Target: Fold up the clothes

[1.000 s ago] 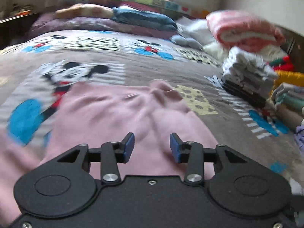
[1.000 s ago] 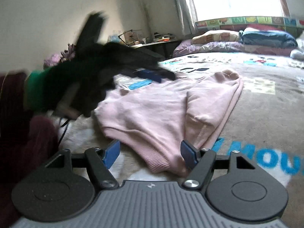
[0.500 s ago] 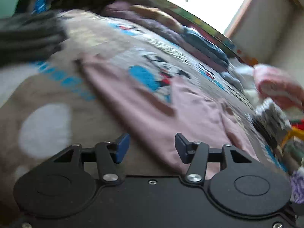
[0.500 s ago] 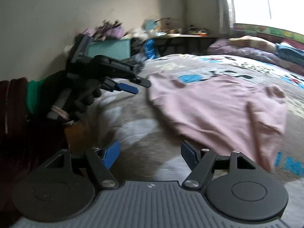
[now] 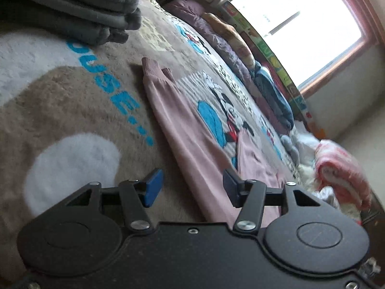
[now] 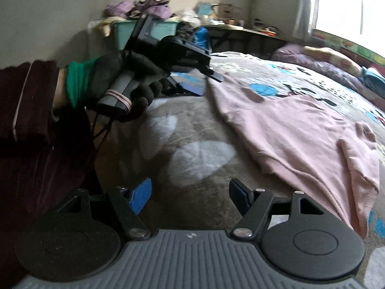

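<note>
The pink sweatshirt [image 6: 300,130] lies spread on the bed blanket [image 6: 192,130]. My left claw [image 5: 190,187] straddles its edge; my right claw [image 6: 190,196] hovers beside the hem, both wide open, empty, placed for gripping.

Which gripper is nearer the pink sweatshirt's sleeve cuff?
Left. The left gripper hangs at the sleeve end of the pink sweatshirt, near the cuff. The right gripper sits over bare blanket, short of the hem.
</note>
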Available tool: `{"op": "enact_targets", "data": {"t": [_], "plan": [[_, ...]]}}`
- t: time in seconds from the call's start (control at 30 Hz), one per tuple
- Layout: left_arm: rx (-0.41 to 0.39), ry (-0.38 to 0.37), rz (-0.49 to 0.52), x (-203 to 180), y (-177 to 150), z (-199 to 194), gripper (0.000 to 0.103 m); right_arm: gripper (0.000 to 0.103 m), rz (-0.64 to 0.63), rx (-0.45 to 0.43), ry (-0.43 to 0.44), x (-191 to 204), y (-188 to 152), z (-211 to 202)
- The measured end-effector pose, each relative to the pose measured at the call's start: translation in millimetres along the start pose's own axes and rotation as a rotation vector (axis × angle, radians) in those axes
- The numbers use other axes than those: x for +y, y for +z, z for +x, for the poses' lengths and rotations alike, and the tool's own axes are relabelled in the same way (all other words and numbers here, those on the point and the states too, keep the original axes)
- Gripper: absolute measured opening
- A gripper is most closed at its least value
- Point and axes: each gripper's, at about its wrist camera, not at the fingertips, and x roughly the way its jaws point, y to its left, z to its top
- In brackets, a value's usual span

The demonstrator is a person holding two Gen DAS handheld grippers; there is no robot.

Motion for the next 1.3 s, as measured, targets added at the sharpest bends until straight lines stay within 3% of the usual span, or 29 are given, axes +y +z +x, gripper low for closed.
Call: {"op": "enact_targets", "data": {"t": [0.27, 0.47, 0.57, 0.73, 0.83, 0.93, 1.03, 1.3], "plan": [[-0.016, -0.02, -0.018, 4, 19, 25, 0.052, 0.071, 0.178, -0.024, 0.015, -27, 12, 8], [-0.048, -0.013, -0.12, 17, 34, 38, 0.035, 0.075, 0.349, -0.016, 0.083, -49, 14, 15], [-0.056, -0.017, -0.166, 23, 43, 44, 0.035, 0.074, 0.423, -0.015, 0.118, -58, 14, 18], [-0.066, -0.007, -0.18, 25, 57, 52, 0.033, 0.074, 0.516, -0.032, 0.159, -69, 12, 20], [-0.061, 0.018, -0.17, 24, 64, 56, 0.021, 0.074, 0.532, -0.036, 0.162, -71, 11, 20], [-0.081, 0.025, -0.095, 10, 66, 54, 0.011, 0.072, 0.543, -0.045, 0.154, -74, 12, 19], [-0.094, 0.022, 0.037, -17, 65, 53, 0.01, 0.069, 0.554, -0.068, 0.114, -78, 13, 14], [-0.066, 0.033, 0.513, -107, 18, 73, 0.01, 0.069, 0.648, -0.166, 0.089, -96, 11, -4]]}}
